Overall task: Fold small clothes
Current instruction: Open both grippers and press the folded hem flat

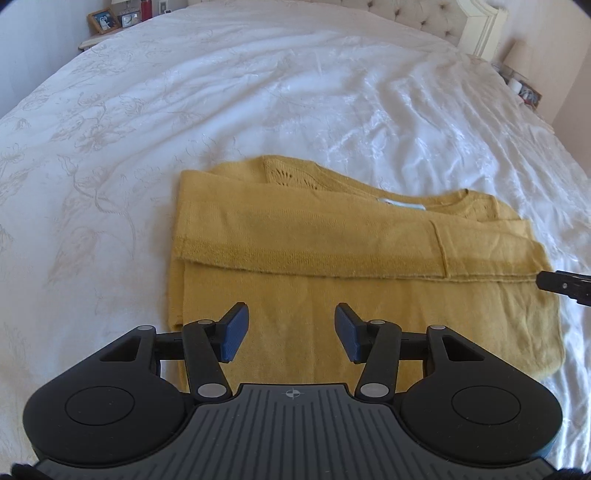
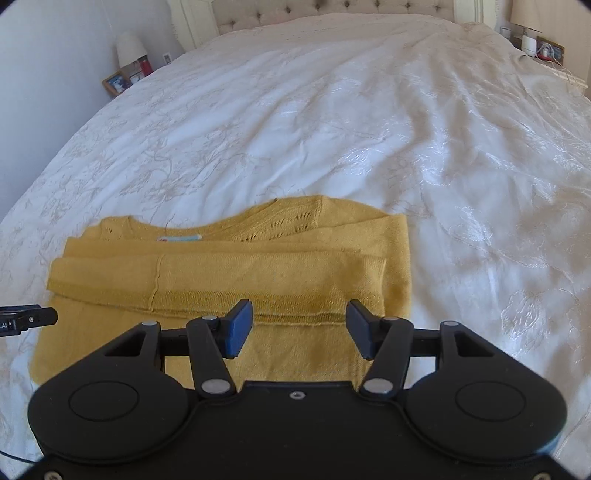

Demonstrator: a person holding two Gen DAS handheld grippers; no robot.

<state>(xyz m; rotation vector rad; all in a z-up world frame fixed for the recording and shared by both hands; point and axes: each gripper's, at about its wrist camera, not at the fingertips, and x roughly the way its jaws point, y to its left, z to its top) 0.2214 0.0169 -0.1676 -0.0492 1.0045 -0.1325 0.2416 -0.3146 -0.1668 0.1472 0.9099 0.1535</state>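
We hold both grippers over a mustard-yellow knit sweater (image 1: 332, 258) lying partly folded on the white embroidered bedspread (image 1: 184, 110), its upper part turned down so a ribbed hem crosses the middle and the neck label (image 2: 181, 238) shows. Our left gripper (image 1: 291, 332) has its jaws spread wide with nothing between them, above the sweater's near portion. Our right gripper (image 2: 300, 325) is equally wide apart and empty, just short of the folded hem.

A home bedroom: white bedspread (image 2: 295, 110), tufted headboard (image 2: 332, 7), nightstand photo frame (image 1: 103, 20).
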